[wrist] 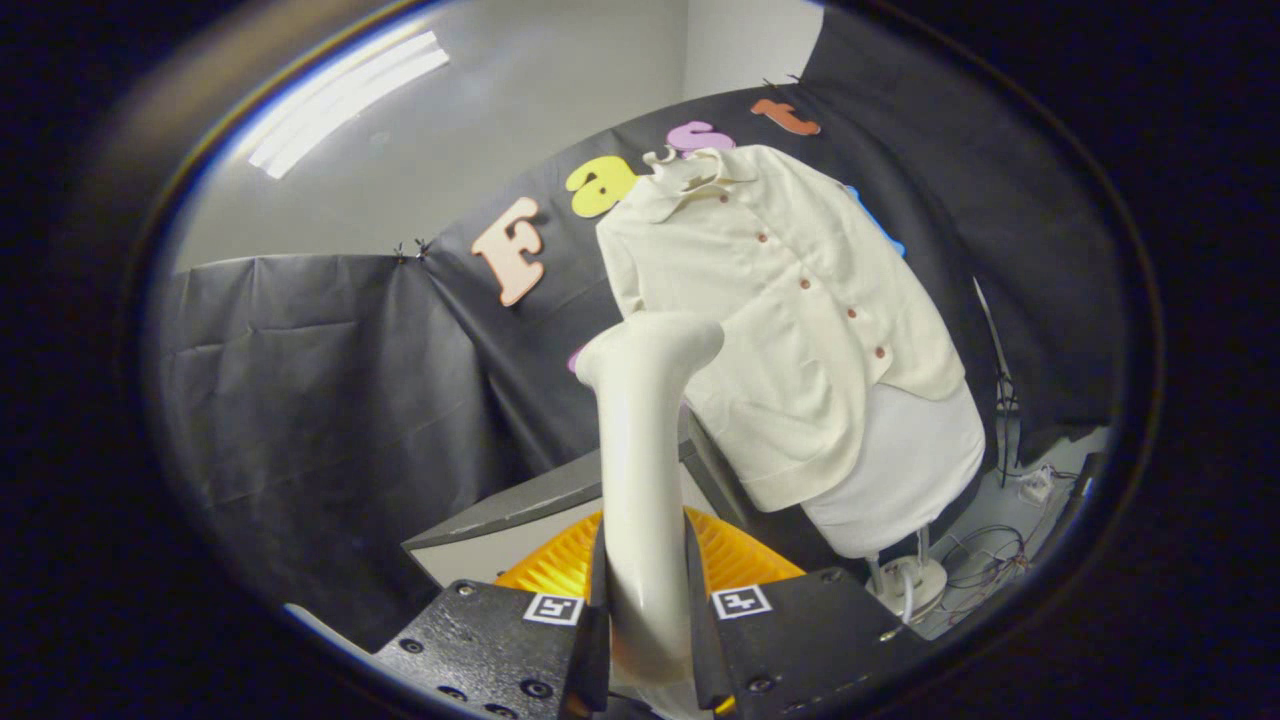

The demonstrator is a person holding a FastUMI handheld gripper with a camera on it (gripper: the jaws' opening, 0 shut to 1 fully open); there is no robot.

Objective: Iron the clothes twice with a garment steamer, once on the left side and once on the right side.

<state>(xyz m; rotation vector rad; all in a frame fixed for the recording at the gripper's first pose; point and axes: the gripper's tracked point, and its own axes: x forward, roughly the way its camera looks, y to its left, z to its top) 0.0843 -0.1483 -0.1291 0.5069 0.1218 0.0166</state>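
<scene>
Gripper view shows the gripper [645,600] closed on the handle of the garment steamer [645,430], a finger pressing it from each side. The steamer's long axis runs up and away from the fingers, nearly in line with them. At the top its head bends over toward the shirt [770,300], pointing at the lower part of the side nearest the steamer.

The shirt hangs buttoned on a dress form [900,470] beyond the fingers, leaning in this view. The head looks close to the cloth, but I cannot tell if it touches.

From where things stand, I would guess the steamer is picked up and brought to the garment. Nothing shows either of the 2 passes as finished. An orange ribbed thing [560,570] lies just behind the handle.
</scene>
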